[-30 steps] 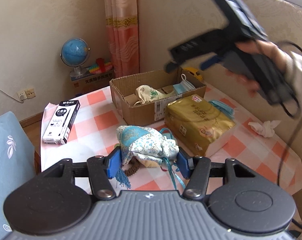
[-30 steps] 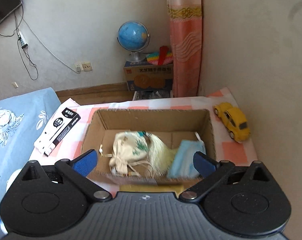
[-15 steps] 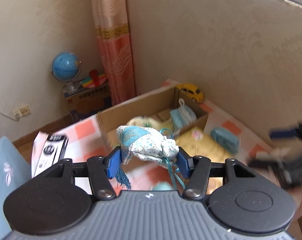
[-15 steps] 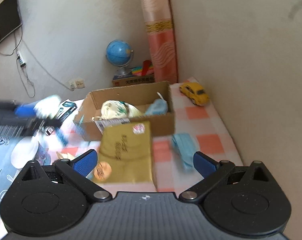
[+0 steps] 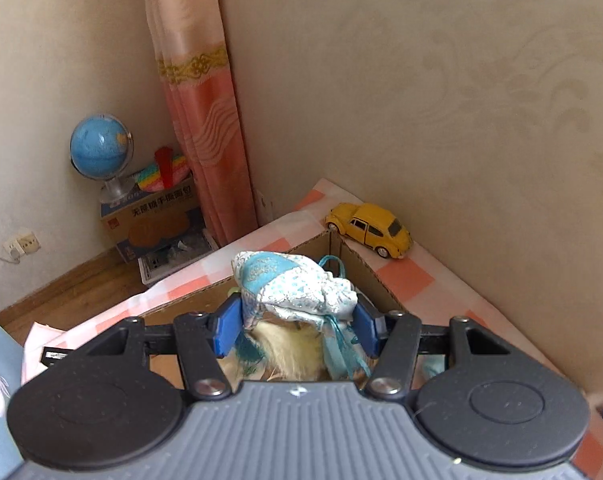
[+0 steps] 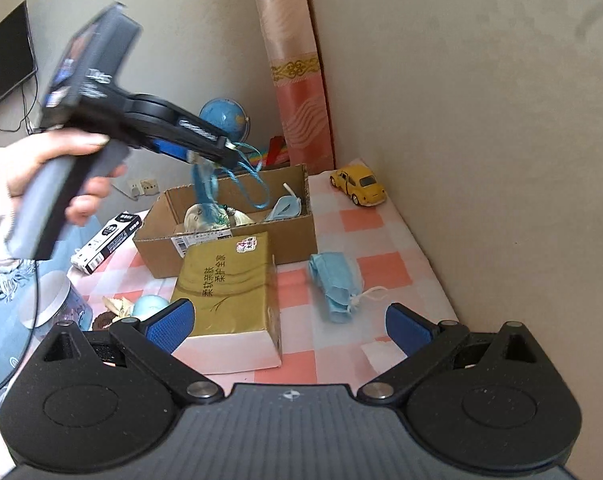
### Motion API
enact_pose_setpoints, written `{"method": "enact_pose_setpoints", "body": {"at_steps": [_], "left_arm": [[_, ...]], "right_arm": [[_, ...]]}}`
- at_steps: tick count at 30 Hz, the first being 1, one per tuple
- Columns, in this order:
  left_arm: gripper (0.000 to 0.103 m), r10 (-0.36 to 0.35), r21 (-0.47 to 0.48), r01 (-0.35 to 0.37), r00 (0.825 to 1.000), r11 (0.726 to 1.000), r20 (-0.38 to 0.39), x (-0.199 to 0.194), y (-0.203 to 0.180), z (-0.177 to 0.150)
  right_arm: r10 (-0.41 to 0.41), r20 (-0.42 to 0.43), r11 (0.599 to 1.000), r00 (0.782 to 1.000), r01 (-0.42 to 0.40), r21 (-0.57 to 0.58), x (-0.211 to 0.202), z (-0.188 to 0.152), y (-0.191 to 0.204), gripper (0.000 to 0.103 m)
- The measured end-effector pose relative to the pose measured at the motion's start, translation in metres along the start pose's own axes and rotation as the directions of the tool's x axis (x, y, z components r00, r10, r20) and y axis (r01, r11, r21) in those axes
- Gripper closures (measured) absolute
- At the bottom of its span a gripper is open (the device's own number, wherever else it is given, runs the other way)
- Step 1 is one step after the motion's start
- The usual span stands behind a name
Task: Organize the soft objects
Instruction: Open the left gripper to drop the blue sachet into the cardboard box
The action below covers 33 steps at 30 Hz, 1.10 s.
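My left gripper (image 5: 295, 322) is shut on a blue-and-white patterned cloth pouch (image 5: 293, 288) and holds it above the open cardboard box (image 5: 353, 264). In the right wrist view the left gripper (image 6: 205, 152) hangs over the box (image 6: 293, 236) with the pouch's blue cords dangling. The box holds a cream pouch (image 6: 205, 214) and a blue face mask (image 6: 287, 206). My right gripper (image 6: 287, 326) is open and empty, low over the table between a gold tissue pack (image 6: 229, 280) and a folded blue mask (image 6: 335, 280).
A yellow toy car (image 6: 359, 188) stands by the wall, also in the left wrist view (image 5: 371, 228). A black-and-white pen box (image 6: 107, 242) lies left of the cardboard box. A round tin (image 6: 53, 300) and small items sit at the table's left. A globe (image 5: 99, 152) stands on the floor.
My left gripper has carried the pouch forward from the table to above the cardboard box. My right gripper has pulled back from over the box and now sits low near the tissue pack.
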<state>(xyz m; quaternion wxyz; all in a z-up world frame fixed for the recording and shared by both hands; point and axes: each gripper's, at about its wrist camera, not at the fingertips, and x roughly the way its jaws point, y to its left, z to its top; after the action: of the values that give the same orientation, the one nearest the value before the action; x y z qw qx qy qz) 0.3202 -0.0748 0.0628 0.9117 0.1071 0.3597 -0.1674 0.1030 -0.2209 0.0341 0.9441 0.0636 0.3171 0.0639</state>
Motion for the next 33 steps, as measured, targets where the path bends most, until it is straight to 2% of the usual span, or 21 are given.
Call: {"method": "enact_pose_setpoints", "body": {"at_steps": [7, 8, 9, 10, 13, 15, 18, 26, 33], "left_arm": [[0.043, 0.049, -0.077, -0.051, 0.998, 0.996, -0.027, 0.041, -0.003, 0.007], [0.034, 0.054, -0.094, -0.057, 0.998, 0.994, -0.032, 0.045, -0.002, 0.005], [0.019, 0.061, -0.114, -0.065, 0.997, 0.991, -0.037, 0.05, -0.001, 0.005], [0.016, 0.071, -0.125, -0.074, 0.997, 0.989, -0.033, 0.051, -0.001, 0.004], [0.016, 0.08, -0.124, -0.083, 0.996, 0.989, -0.028, 0.05, -0.001, 0.002], [0.014, 0.081, -0.113, -0.083, 0.997, 0.99, -0.019, 0.044, 0.0, 0.001], [0.007, 0.097, -0.091, -0.097, 0.995, 0.991, 0.002, 0.031, 0.002, -0.002], [0.005, 0.091, -0.079, -0.088, 0.995, 0.993, 0.034, -0.013, 0.008, -0.023], [0.005, 0.074, -0.072, -0.07, 0.995, 0.995, 0.06, -0.059, 0.006, -0.058]], "right_arm": [[-0.007, -0.002, 1.0, 1.0, 0.007, 0.022, 0.003, -0.001, -0.01, 0.0], [-0.006, -0.004, 1.0, 1.0, 0.007, 0.024, 0.003, -0.001, -0.011, 0.0], [-0.007, -0.005, 1.0, 1.0, 0.007, 0.026, 0.004, -0.002, -0.012, 0.0], [-0.008, -0.007, 1.0, 1.0, 0.008, 0.028, 0.005, -0.002, -0.012, 0.0], [-0.011, -0.009, 1.0, 1.0, 0.011, 0.029, 0.004, -0.003, -0.014, 0.0], [-0.011, -0.007, 0.999, 1.0, 0.011, 0.031, 0.003, -0.003, -0.015, 0.0], [-0.008, -0.012, 0.999, 1.0, 0.008, 0.034, 0.003, -0.003, -0.015, 0.0], [-0.007, -0.026, 1.0, 1.0, 0.007, -0.001, 0.003, -0.006, -0.007, 0.0], [-0.032, -0.045, 0.999, 0.999, 0.03, -0.046, 0.002, -0.015, -0.002, 0.0]]}}
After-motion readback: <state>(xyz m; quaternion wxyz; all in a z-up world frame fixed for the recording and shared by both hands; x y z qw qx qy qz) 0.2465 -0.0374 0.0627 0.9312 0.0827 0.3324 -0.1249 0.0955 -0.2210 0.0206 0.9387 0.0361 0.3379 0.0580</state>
